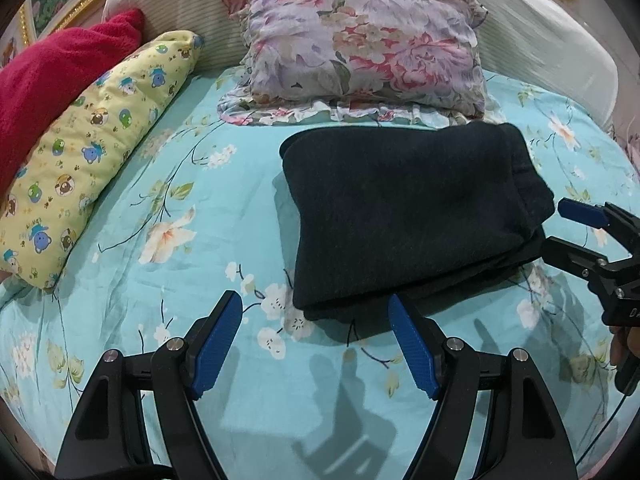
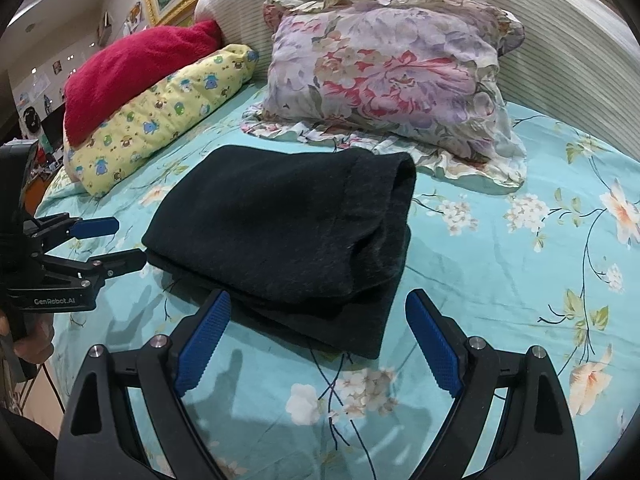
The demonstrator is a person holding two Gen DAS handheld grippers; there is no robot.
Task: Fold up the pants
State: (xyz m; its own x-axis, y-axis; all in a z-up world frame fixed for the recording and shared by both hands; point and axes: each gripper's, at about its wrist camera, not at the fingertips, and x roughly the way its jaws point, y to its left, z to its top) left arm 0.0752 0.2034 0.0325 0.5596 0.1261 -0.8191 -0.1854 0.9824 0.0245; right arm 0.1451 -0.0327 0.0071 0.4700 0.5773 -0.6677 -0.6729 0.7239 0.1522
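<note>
Folded dark pants (image 1: 404, 216) lie on the bed (image 1: 168, 208) before the floral pillow (image 1: 360, 44); the left tool (image 1: 316, 312) and right tool (image 2: 318, 312) both gape wide beside the pants, empty.

Bare turquoise floral bedsheet (image 2: 500, 280) lies open around the folded black fabric pants (image 2: 288, 236); a floral pillow (image 2: 392, 80) crowds their far edge.

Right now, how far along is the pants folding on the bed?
Looks done: the dark pants lie in a compact, layered stack on the floral sheet, below the flowered pillow. In hand: nothing; the left gripper and right gripper are both open and empty beside the stack. Left: at most, squaring the uneven near edges.
</note>
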